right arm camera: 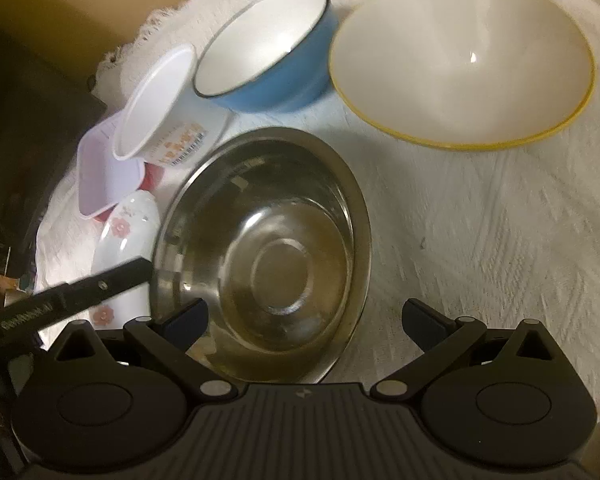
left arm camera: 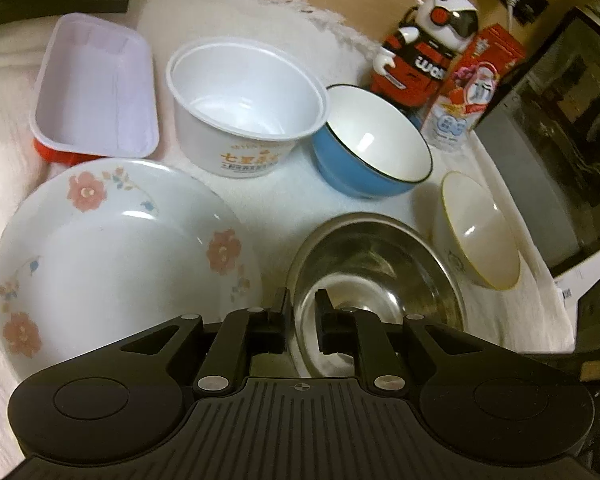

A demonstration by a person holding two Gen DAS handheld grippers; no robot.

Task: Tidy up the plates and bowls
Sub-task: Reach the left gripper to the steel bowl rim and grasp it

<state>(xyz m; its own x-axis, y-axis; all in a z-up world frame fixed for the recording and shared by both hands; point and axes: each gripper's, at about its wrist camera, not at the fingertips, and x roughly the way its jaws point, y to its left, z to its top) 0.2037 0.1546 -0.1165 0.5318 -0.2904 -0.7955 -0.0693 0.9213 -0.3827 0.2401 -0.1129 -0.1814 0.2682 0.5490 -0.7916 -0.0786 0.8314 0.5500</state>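
Gripping steel bowl rim, left side.
Left jaws [left arm camera: 302, 312] nearly closed, clamped on the near-left rim of the steel bowl [left arm camera: 376, 272]; right jaws [right arm camera: 306, 322] spread wide, released, straddling its near rim. Bowl is upright, mouth up, round so no long axis, shiny with a flat base ring. Floral plate [left arm camera: 112, 256] just left of left jaws; blue bowl [left arm camera: 364, 152] and yellow-rimmed bowl [left arm camera: 480, 232] beyond, all on white cloth [right arm camera: 480, 220].

The white paper noodle tub [left arm camera: 246, 108] carries orange Chinese characters, the first reading "七", above a smaller blurred line; the red-and-white robot figure [left arm camera: 420, 56] shows mirrored letters, roughly "wa"
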